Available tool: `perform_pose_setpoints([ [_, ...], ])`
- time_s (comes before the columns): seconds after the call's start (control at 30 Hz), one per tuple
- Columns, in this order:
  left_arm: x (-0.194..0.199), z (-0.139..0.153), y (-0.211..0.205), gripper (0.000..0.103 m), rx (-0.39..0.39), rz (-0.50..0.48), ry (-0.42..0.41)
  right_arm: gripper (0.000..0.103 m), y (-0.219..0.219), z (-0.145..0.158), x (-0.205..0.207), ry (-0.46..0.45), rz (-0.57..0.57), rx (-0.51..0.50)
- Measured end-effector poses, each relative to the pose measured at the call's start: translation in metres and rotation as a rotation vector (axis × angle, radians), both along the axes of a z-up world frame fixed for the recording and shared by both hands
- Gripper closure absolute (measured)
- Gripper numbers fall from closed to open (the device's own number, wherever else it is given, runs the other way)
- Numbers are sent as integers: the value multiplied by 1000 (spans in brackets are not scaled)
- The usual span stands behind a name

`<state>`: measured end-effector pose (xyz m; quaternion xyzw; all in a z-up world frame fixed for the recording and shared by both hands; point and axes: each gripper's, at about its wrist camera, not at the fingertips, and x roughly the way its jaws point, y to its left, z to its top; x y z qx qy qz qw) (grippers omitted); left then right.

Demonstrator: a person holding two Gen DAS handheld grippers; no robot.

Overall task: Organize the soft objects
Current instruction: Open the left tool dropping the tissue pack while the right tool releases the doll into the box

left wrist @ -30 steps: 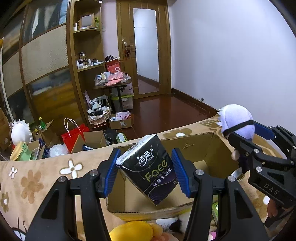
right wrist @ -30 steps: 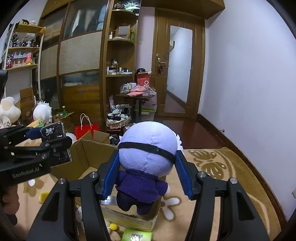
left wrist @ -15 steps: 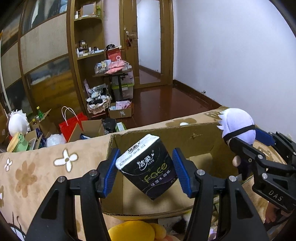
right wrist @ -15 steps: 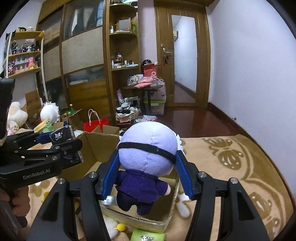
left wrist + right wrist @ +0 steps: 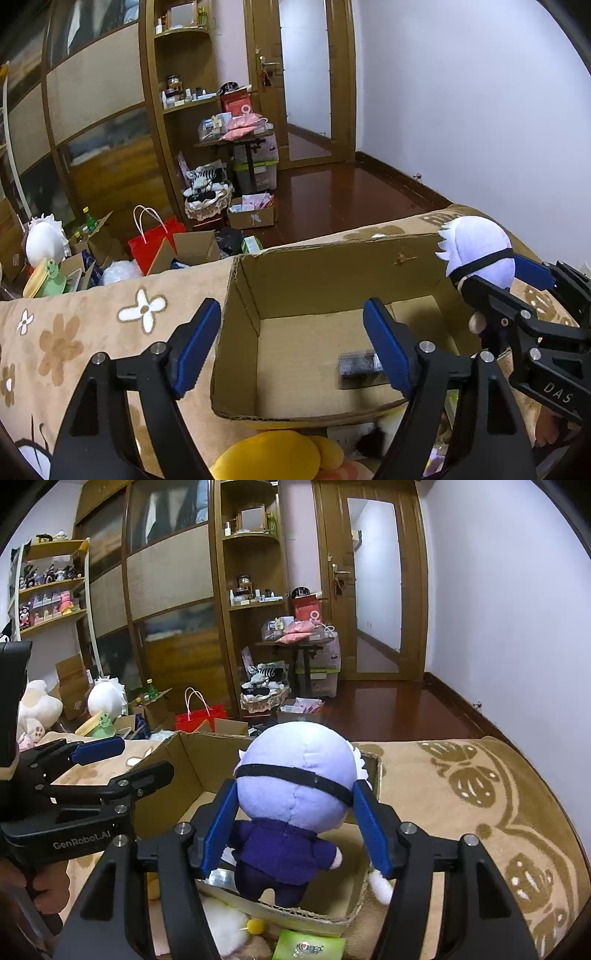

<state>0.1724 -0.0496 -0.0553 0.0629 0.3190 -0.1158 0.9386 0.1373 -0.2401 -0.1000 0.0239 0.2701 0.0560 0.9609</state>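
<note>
Left gripper (image 5: 291, 347): one, jaws have just been opening and now stand wide with nothing between them; its blue pads (image 5: 195, 343) hang above the near left part of the box
Cardboard box (image 5: 240, 332): one, open-topped, standing on the flowered blanket (image 5: 74, 332)
Tissue pack (image 5: 360, 364): one dark pack lying on the box floor towards the right, apart from both left pads and partly hidden behind the right one; blurred
Plush doll (image 5: 295, 805): one, pale lilac head with a black band, dark purple clothes; it sits between the right gripper's pads over the near right part of the box, feet at the near wall
Right gripper (image 5: 295, 830): one, jaws have just been opening a little; the blue pads (image 5: 218, 830) stand beside the doll's head and shoulders, the left pad touching it and the right pad at the edge of the head, so the doll is still carried between them
Yellow plush (image 5: 273, 458): one, on the blanket just in front of the box's near wall
Green pack (image 5: 310, 945): one, flat on the blanket in front of the box, near its right corner
White fluffy thing (image 5: 221, 926): one, beside the green pack, to its left, with a small yellow ball (image 5: 255, 925) touching it
Red paper bag (image 5: 201, 716): one, on the floor beyond the blanket, among open cartons
Person's hand (image 5: 48, 890): one, at the left edge of the right wrist view, wrapped round the left gripper's handle
</note>
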Motion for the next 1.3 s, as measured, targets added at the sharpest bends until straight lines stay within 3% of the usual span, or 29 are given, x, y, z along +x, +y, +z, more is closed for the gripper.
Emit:
perform_pose_setpoints([
  [0.1, 1, 0, 4, 14, -2, 17, 4, 35, -1, -1, 0, 6, 3, 18],
  [0.17, 3, 1, 8, 12, -7, 24, 9, 24, -1, -2, -2, 6, 4, 25],
  [0.3, -1, 1, 16, 6, -8, 42, 14, 16, -1, 0, -9, -6, -1, 34],
  [0.37, -4, 2, 20, 4, -3, 49, 22, 4, -1, 2, -13, -8, -5, 40],
  [0.43, -7, 3, 25, 4, -19, 57, 38, 0, -1, 4, -18, -14, -6, 52],
  [0.57, -19, 9, 40, 4, -73, 77, 62, 0, 1, 9, -29, -15, -12, 57],
  [0.97, -65, 24, 49, 3, 10, 81, 97, 0, 1, 38, -67, -9, -40, 41],
  [1.3, -102, 29, 57, 3, 3, 113, 127, 0, -16, 44, -101, 26, -77, 70],
])
